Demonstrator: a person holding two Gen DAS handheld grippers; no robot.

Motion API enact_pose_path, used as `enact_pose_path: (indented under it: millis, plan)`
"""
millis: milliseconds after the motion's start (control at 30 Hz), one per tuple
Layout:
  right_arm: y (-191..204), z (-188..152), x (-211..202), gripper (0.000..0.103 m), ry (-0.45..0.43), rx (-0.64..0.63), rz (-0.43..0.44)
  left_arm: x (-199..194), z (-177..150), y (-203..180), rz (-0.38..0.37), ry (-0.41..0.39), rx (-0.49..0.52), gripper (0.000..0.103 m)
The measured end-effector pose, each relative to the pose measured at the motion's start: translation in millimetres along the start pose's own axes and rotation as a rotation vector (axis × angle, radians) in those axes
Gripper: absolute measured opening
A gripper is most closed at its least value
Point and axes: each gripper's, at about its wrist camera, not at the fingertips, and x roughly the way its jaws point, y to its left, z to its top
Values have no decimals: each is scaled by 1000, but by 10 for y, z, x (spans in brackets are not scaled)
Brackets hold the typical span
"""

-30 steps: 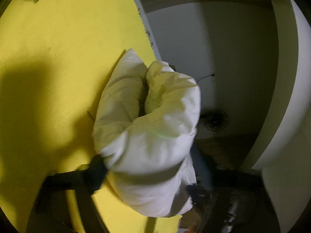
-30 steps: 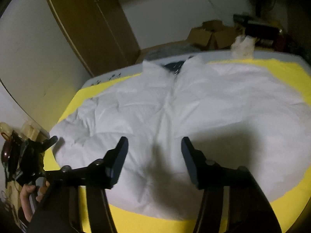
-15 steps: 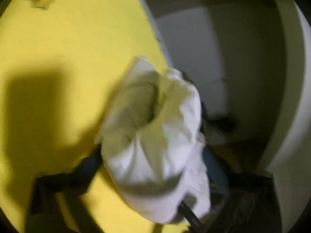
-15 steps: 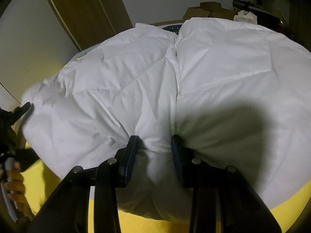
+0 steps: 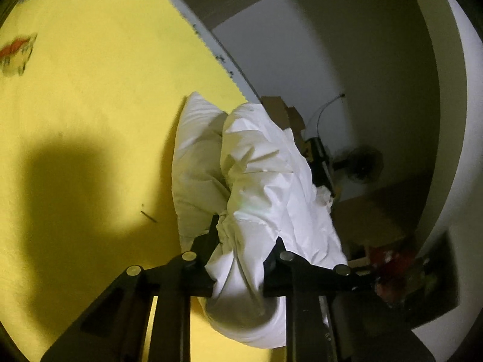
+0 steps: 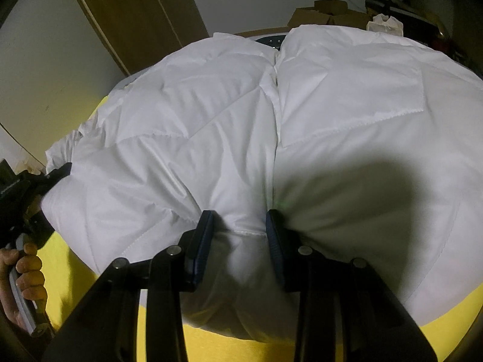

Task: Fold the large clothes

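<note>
I have the puffy white quilted jacket [image 6: 271, 138] spread unfolded on the yellow sheet [image 5: 90, 105]; right gripper [image 6: 238, 235] pinches its near hem between part-open jaws; left gripper [image 5: 244, 238] is closing on a bunched edge; no fold made yet.

Dim room, fisheye edges bent and dark; a big shadow [image 5: 81, 199] falls on the yellow sheet [image 5: 90, 75]; slight blur.

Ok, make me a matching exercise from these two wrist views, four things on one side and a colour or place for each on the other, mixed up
Things:
1. padded jacket
2. bed sheet
3. cardboard boxes
4. wooden door

Descriptions:
A. yellow
B. white
C. brown, left of the bed
D. on the floor beyond the bed

Pairs: 1-B, 2-A, 3-D, 4-C
</note>
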Motion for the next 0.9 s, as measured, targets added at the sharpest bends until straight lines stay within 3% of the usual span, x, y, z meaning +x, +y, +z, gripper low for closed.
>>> enact_pose_path:
  millis: [167,367,533,633,700,733,800,833,900]
  plan:
    - [0,15,15,36,6,-3,0,-45,15,-204,37,-5,61,16]
    - [-16,21,42,37,20,-15,8,-186,-127,-838,24,-55,259,17]
    - [79,-6,120,37,31,-114,-41,-228,-379,-1336,14,-62,393,17]
    - [14,-6,60,38,17,-98,6,-233,-448,-1516,24,-77,442,17]
    - [-191,27,-104,38,24,8,116,-228,-459,-1587,26,-81,460,17]
    - [-329,43,-251,38,7,69,177,-238,-470,-1619,27,-82,467,17]
    - [-577,86,-619,38,-80,117,184,-259,-515,-1678,33,-81,484,17]
    - [-715,112,-818,38,-138,131,159,-285,-552,-1696,35,-83,493,17]
    - [-1048,195,-1173,44,-242,162,7,-216,-565,-1769,28,-86,507,17]
